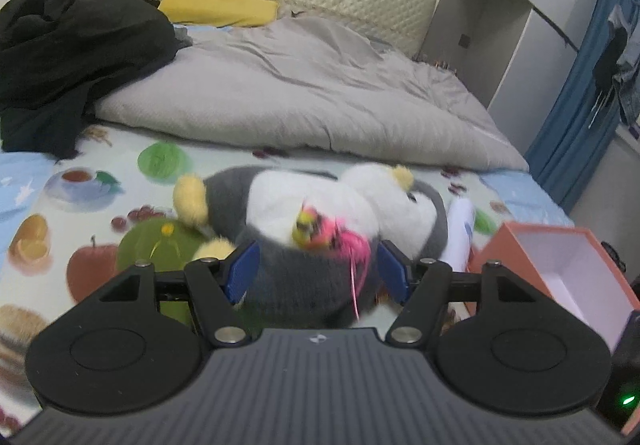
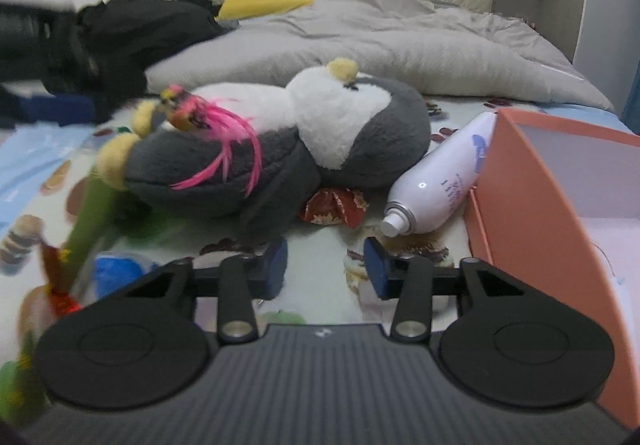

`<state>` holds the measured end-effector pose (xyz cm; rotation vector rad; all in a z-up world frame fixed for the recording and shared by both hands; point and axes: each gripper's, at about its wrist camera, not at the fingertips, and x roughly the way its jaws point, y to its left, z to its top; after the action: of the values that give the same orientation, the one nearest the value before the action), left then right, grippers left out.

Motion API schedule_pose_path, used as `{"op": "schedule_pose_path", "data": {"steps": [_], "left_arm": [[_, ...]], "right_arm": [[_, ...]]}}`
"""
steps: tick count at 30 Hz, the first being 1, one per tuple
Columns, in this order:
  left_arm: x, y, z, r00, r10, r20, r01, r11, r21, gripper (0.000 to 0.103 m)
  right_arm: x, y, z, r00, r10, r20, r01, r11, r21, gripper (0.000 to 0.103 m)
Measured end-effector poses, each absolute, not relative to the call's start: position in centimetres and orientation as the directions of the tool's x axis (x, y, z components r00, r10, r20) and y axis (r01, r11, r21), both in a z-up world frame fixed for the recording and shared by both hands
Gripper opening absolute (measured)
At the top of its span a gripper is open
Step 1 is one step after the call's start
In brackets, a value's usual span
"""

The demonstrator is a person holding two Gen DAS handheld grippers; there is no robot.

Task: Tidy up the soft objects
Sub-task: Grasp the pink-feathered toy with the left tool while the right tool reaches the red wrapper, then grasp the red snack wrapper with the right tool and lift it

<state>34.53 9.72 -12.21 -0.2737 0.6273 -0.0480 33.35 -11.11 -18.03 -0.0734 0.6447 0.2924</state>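
Note:
A grey and white plush penguin (image 1: 320, 213) lies on its back on the fruit-print bedsheet (image 1: 80, 205). A small pink-feathered toy bird (image 1: 324, 231) sits on it. My left gripper (image 1: 316, 269) has its blue pads on either side of the penguin's grey body, closing on it. In the right wrist view the penguin (image 2: 280, 141) lies ahead with the bird (image 2: 192, 113) on its flank. My right gripper (image 2: 325, 267) is open and empty above the sheet, short of the penguin. An open orange box (image 2: 560, 197) stands at the right.
A white spray can (image 2: 440, 181) lies between the penguin and the box. A red patterned cloth pouch (image 2: 336, 207) lies under the penguin. A green soft toy (image 2: 88, 221) and a blue item (image 2: 116, 269) are at the left. A grey duvet (image 1: 288, 85) and black clothes (image 1: 68, 45) lie behind.

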Motion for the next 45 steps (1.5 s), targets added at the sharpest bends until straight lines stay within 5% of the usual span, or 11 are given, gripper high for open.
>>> {"op": "schedule_pose_path", "data": {"steps": [9,16,19,45], "left_arm": [[38.6,10.4,-13.8,0.811,-0.149,-0.566,-0.029,0.956,-0.292,0.061],[39.6,10.4,-15.0,0.804,-0.158,-0.574,-0.025,0.954,-0.298,0.039],[39.7,10.3,-15.2,0.800,-0.158,-0.579,-0.022,0.956,-0.291,0.026],[27.1,7.9,-13.7,0.787,-0.161,-0.596,-0.052,0.945,-0.324,0.024]], "right_arm": [[37.3,-8.9,-20.5,0.764,0.148,-0.628,-0.297,0.945,-0.140,0.032],[38.3,-8.2,-21.2,0.770,0.127,-0.625,-0.322,0.923,-0.209,0.023],[38.6,-8.0,-21.5,0.767,0.122,-0.630,-0.326,0.920,-0.219,0.012],[28.5,-12.0,-16.5,0.802,0.099,-0.590,-0.303,0.918,-0.257,0.006]]}}
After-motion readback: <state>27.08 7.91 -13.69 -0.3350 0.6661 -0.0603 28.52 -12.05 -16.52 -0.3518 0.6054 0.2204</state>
